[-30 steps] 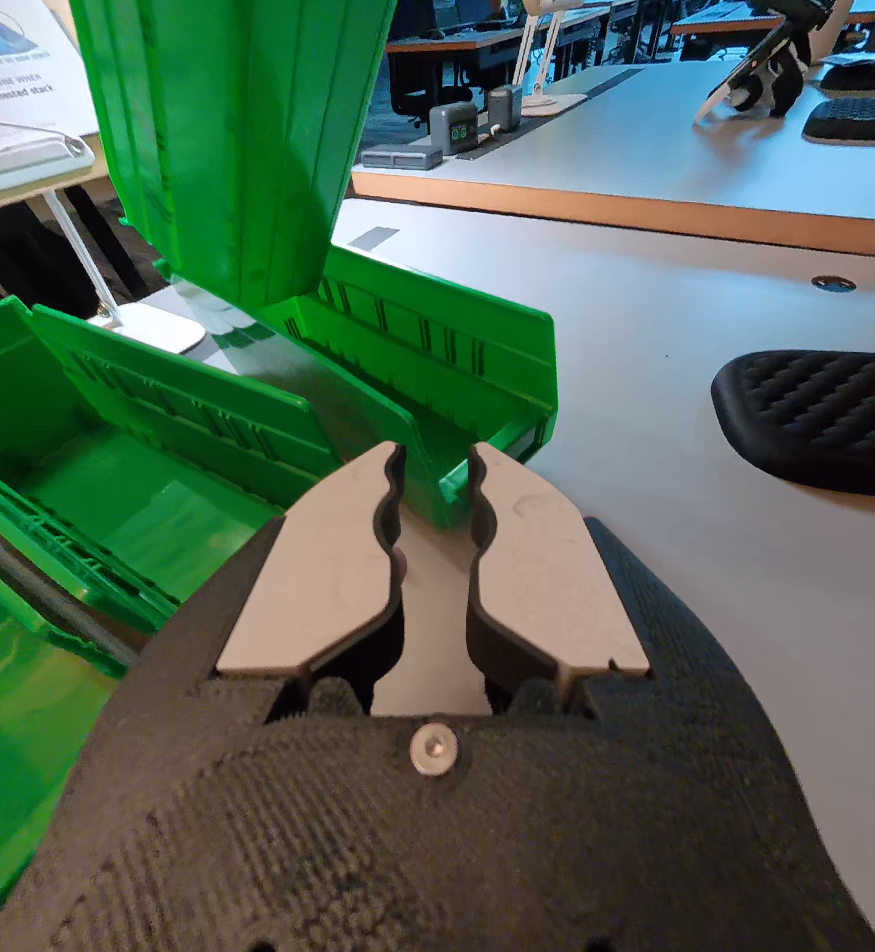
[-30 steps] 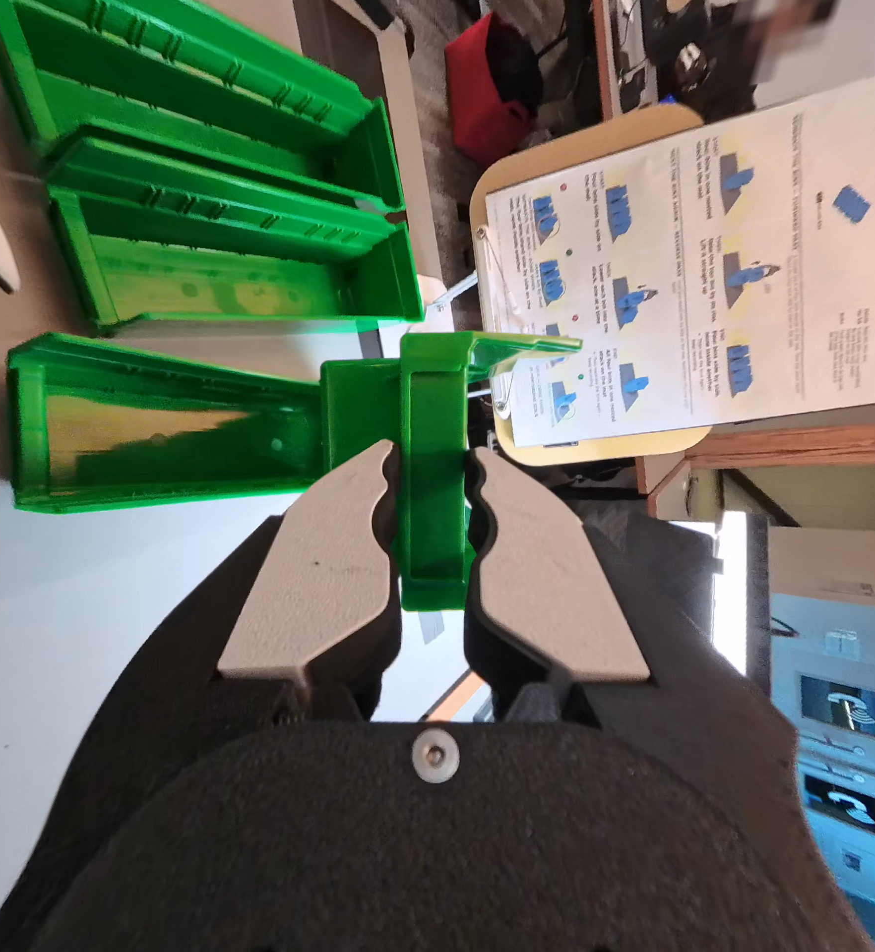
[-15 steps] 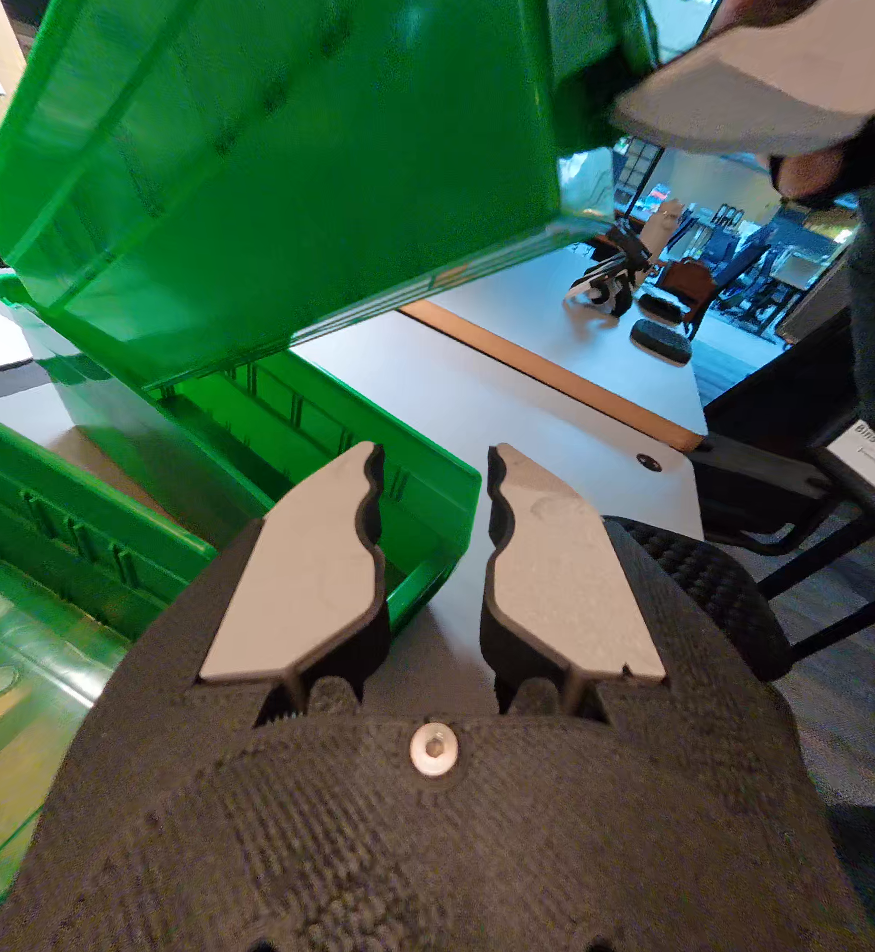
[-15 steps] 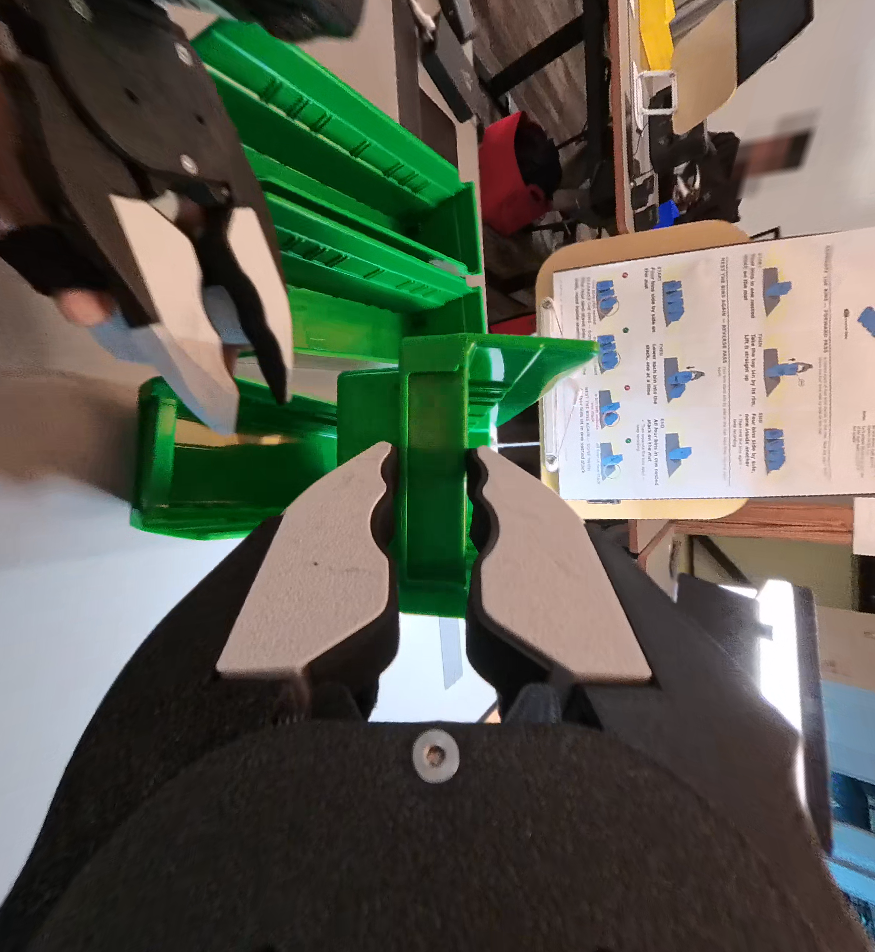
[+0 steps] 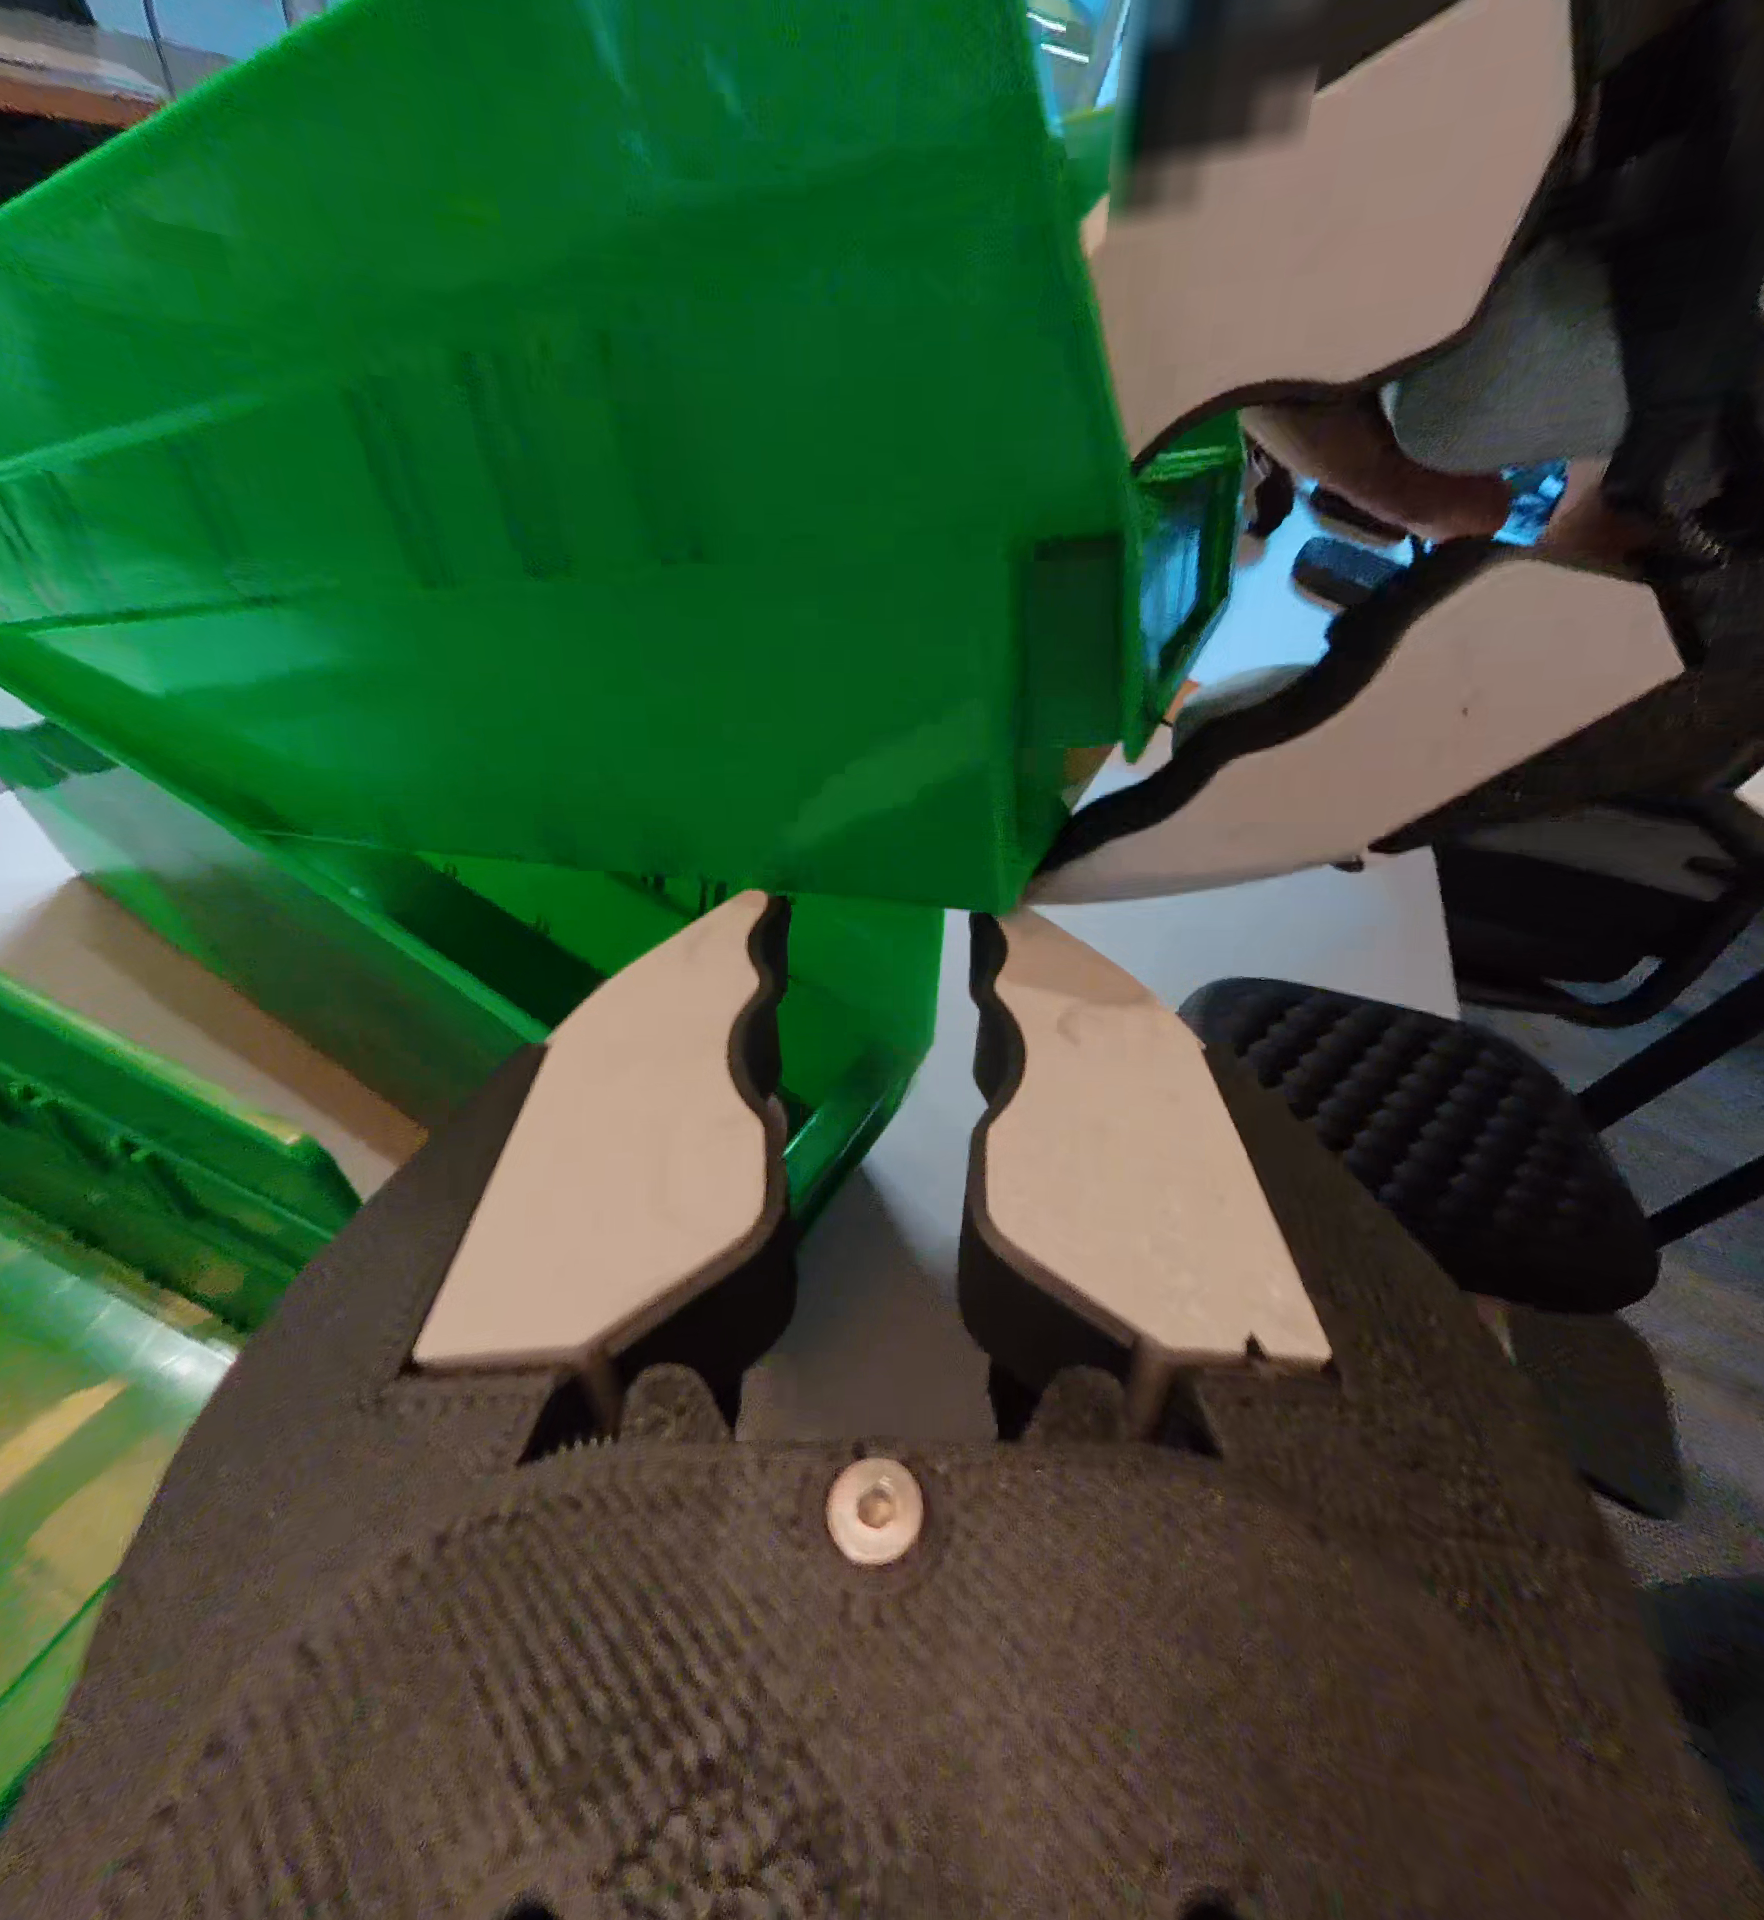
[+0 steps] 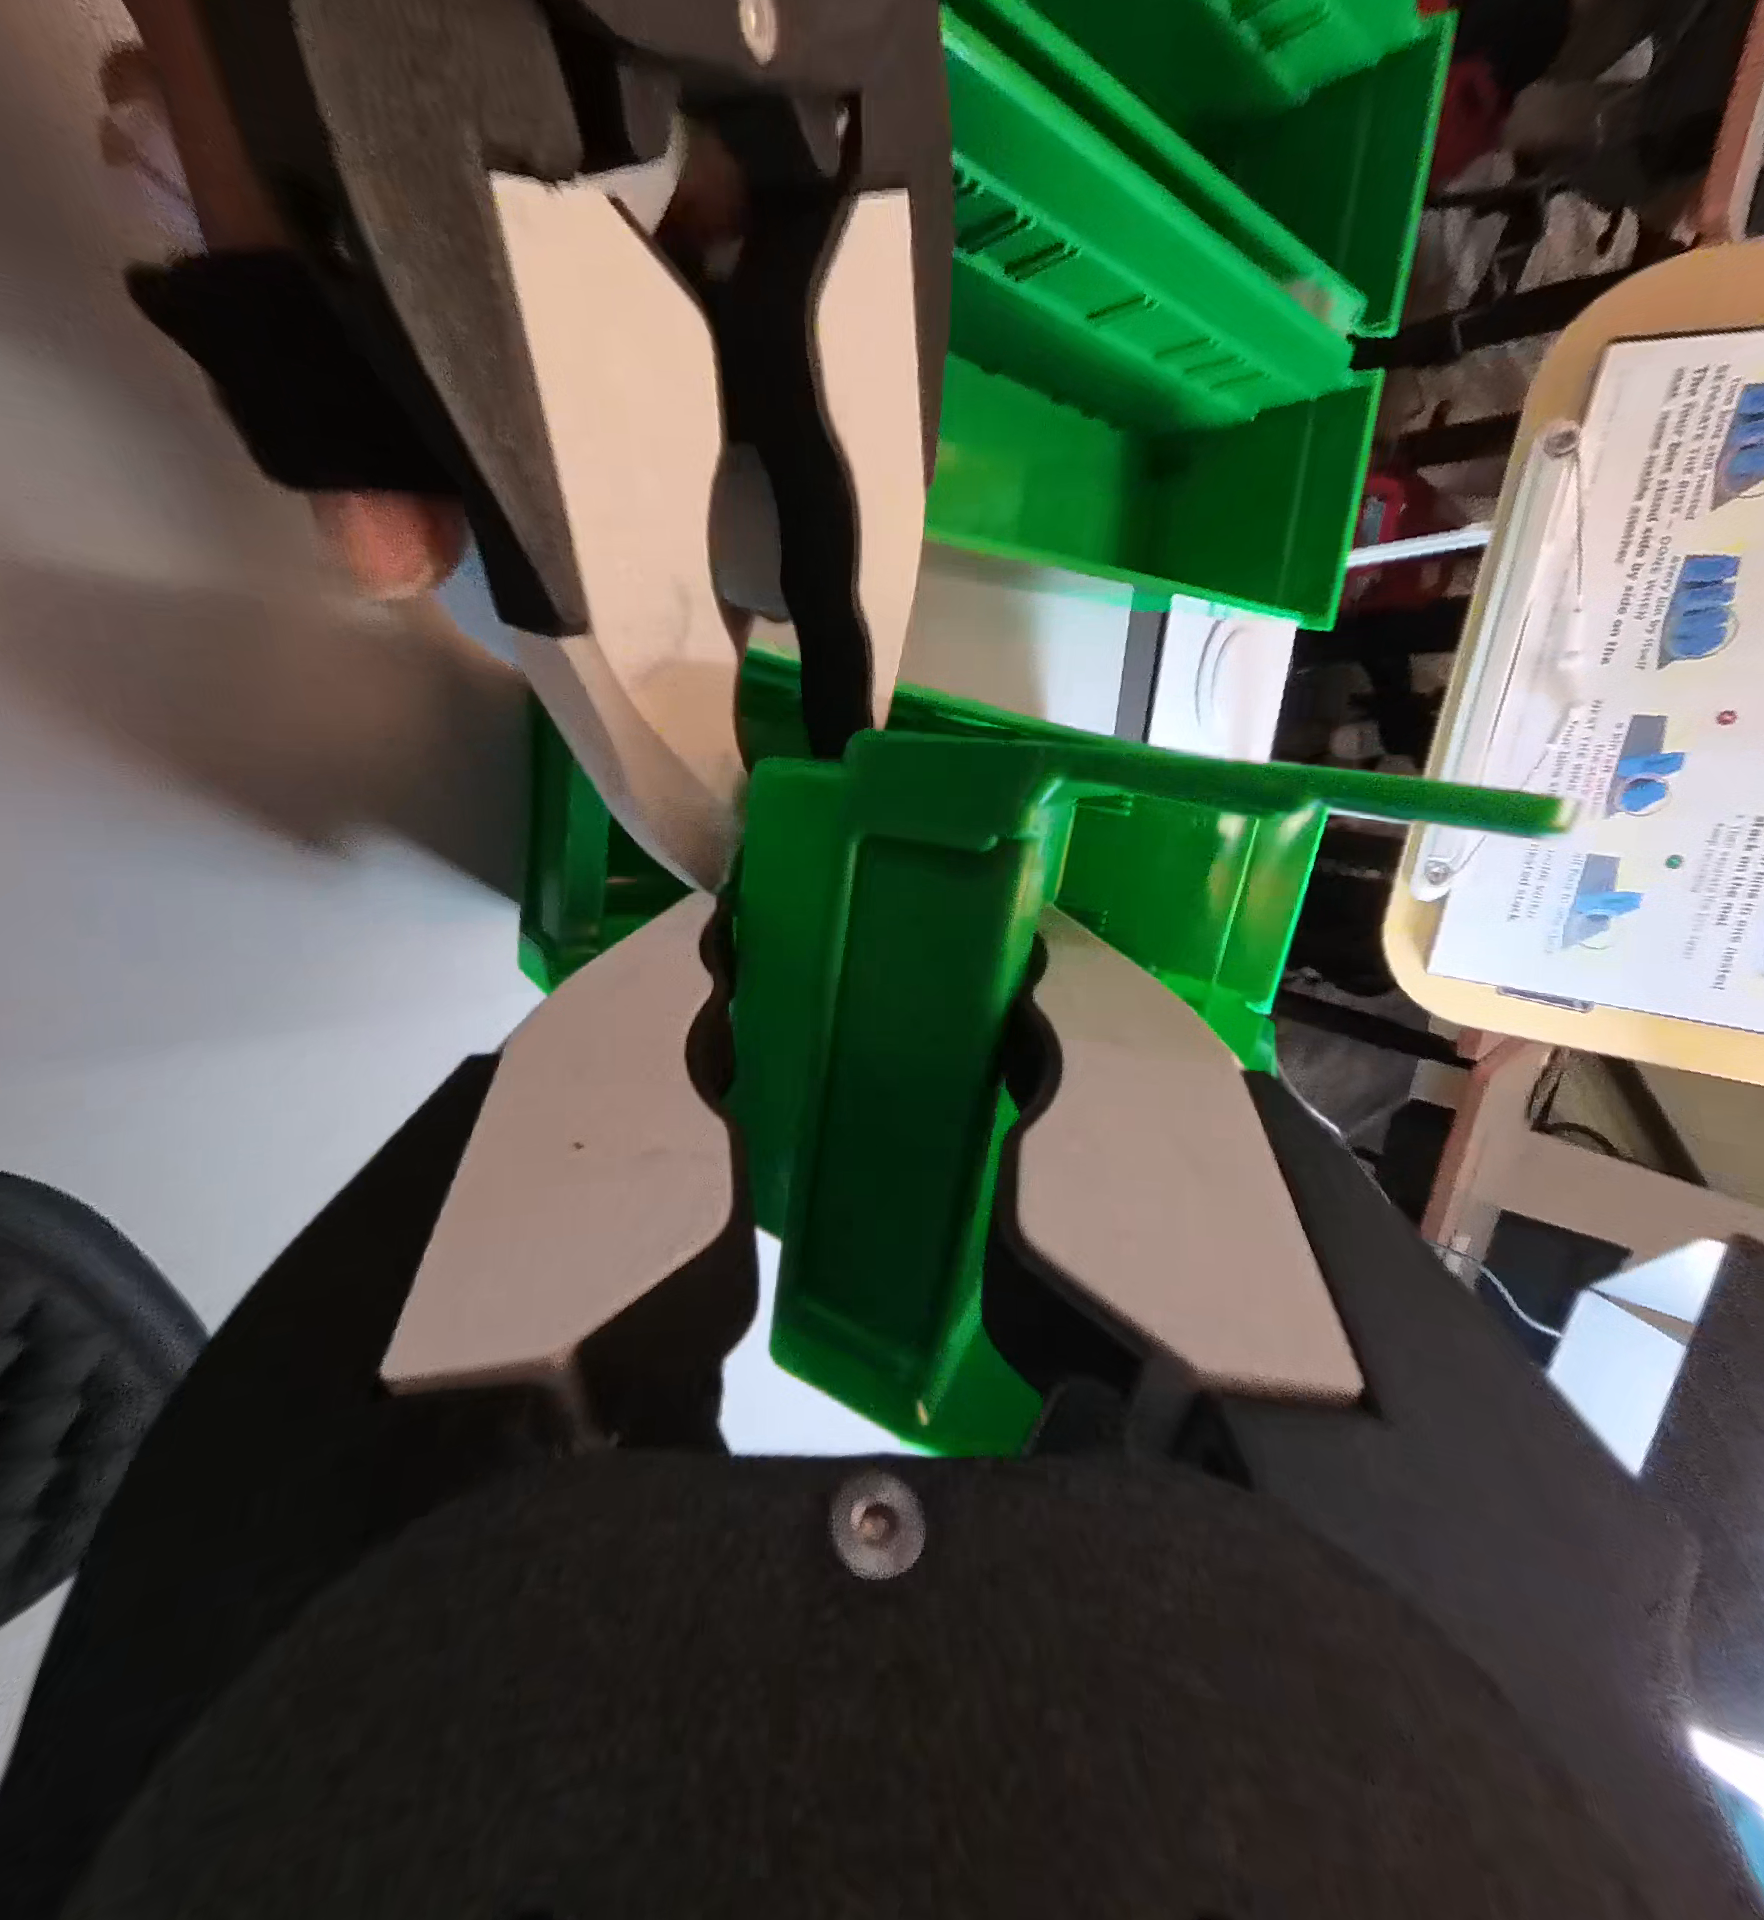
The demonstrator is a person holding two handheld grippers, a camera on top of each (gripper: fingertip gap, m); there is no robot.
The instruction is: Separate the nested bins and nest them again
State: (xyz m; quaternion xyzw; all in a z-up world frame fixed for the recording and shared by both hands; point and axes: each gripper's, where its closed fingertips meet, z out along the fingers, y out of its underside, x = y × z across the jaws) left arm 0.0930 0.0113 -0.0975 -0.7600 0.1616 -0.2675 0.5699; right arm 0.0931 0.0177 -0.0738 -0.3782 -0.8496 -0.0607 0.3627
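Observation:
My right gripper is shut on the end wall of a green bin and holds it tilted in the air. In the left wrist view this bin fills the top, with the right gripper clamped on its right end. My left gripper is open and empty just below the held bin's lower corner. Between its fingers shows the front lip of another green bin on the table. In the right wrist view the left gripper reaches down, fingertips at the held bin's edge.
More green bins lie on the table to the left and beyond the held bin. A black padded rest lies on the grey table near its edge. An instruction board stands behind the bins.
The right gripper has brought the held bin down and close to the left gripper. The left gripper's jaws have opened wider and now sit right under the bin's corner.

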